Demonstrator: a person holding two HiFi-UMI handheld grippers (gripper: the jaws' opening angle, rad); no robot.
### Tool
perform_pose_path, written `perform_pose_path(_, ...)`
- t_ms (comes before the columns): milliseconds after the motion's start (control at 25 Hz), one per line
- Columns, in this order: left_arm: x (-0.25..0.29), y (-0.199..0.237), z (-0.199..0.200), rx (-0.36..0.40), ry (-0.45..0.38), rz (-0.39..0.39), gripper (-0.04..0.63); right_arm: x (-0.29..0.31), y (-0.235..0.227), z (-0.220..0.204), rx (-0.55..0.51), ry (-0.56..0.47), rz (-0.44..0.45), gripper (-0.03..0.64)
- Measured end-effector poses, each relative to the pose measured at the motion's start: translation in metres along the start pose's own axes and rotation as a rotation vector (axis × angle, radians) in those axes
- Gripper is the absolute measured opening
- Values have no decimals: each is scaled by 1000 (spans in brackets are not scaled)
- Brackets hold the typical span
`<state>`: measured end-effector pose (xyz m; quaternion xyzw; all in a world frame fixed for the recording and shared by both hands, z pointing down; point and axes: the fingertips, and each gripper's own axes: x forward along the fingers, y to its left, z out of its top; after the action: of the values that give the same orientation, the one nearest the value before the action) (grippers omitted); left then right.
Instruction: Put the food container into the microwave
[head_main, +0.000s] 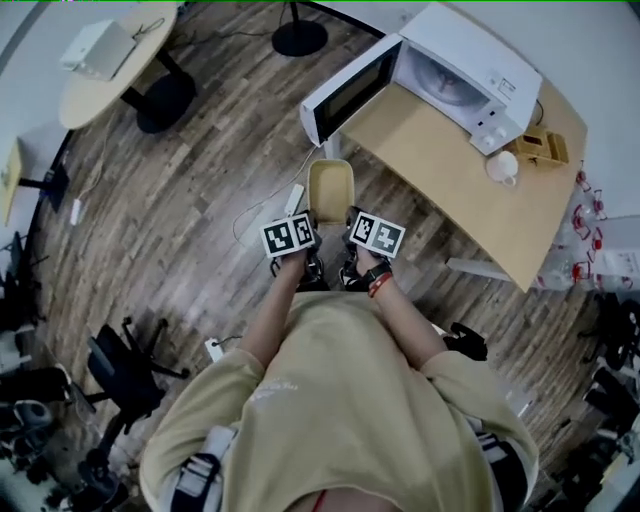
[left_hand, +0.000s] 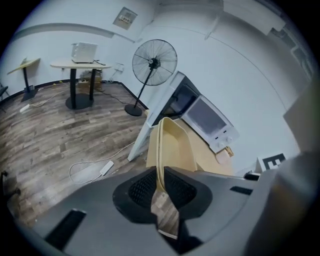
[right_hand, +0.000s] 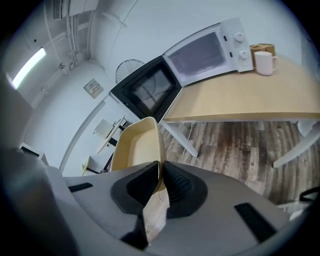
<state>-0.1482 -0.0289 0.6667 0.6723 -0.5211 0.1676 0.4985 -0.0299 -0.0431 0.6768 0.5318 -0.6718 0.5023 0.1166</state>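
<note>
Beige food container (head_main: 331, 190) held in the air, just short of the counter (head_main: 455, 175). Left gripper (left_hand: 159, 184) clenched on one rim, right gripper (right_hand: 160, 181) on the opposite rim. Microwave (head_main: 455, 75) door open.

Floor: dark wood-look planks (head_main: 200, 200) lie beneath the left gripper (left_hand: 160, 186) and right gripper (right_hand: 159, 182).
Desk (head_main: 450, 170): pale wooden top on white legs, ahead of both grippers and to their right.
Round table (head_main: 105, 85): pale top on a black pedestal, far ahead and left of the left gripper; a white box (head_main: 97, 48) sits on it.
Fan (left_hand: 154, 62): black, on a pedestal, ahead of the left gripper, near the wall.
Wall (left_hand: 240, 60): plain white.
Ceiling strip (right_hand: 29, 67): lit, high and left of the right gripper.
Office chair (head_main: 125, 375): black, behind and left of the left gripper.
</note>
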Motion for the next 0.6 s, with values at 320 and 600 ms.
perform_pose_path(320,43,-32,10,199,152,-150,58,-17,-38,12,185,-174,-157,52)
perform_pose_path(600,60,-60,-5,310,241,-261,58,-41,-65,3,297,-271,-273,52)
